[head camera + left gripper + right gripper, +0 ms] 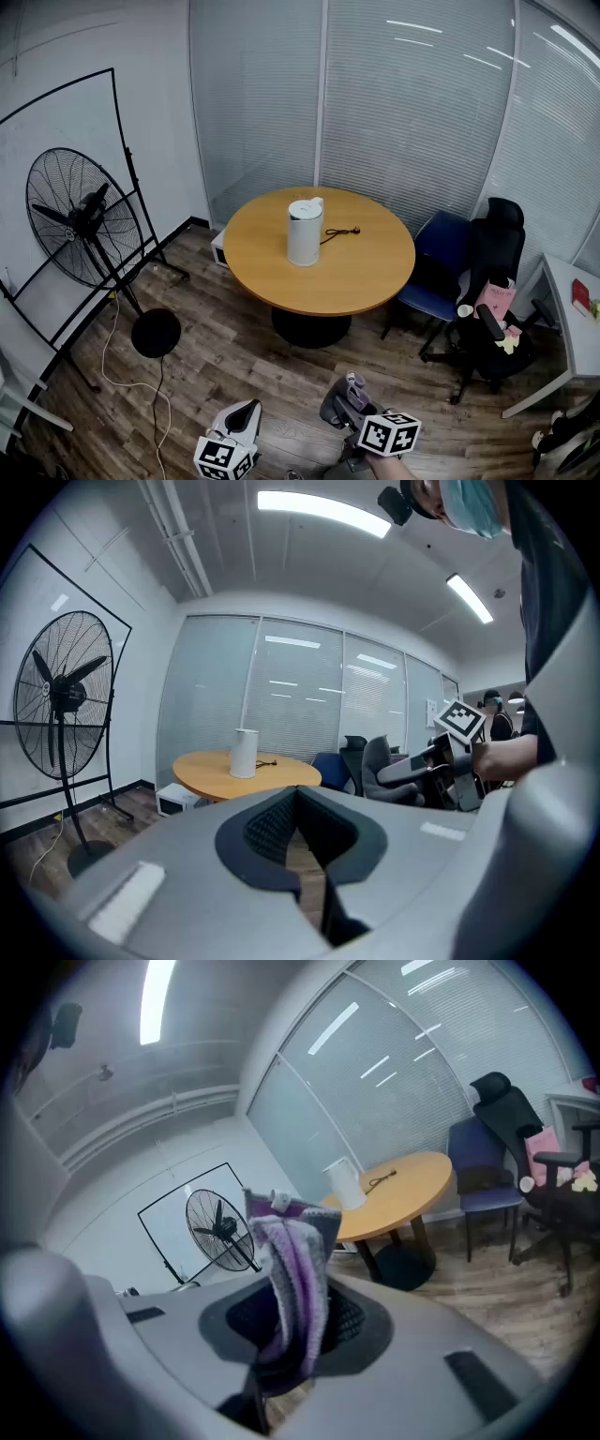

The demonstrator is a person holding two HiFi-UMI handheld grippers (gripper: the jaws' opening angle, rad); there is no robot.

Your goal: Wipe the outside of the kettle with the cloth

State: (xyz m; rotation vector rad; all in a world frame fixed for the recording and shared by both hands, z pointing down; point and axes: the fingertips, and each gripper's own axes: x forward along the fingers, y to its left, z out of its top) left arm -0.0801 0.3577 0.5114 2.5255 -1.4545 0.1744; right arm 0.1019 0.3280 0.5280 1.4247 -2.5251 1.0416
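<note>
A white kettle (305,232) stands upright near the middle of the round wooden table (366,272), and its black cord (341,232) lies beside it to the right. Both grippers are low at the frame's bottom, far from the table. My right gripper (349,405) is shut on a grey and purple cloth (351,389). In the right gripper view the cloth (291,1241) sticks up from between the jaws, with the kettle (343,1183) far behind it. My left gripper (246,414) holds nothing. Its jaws (298,799) meet at the tips, and the kettle (245,753) is small ahead.
A tall standing fan (84,220) is at the left, with its cable trailing on the wooden floor. A blue chair (441,262) and a black office chair (492,309) stand right of the table. A white box (217,247) sits under the table's left side. A desk (577,323) is at the far right.
</note>
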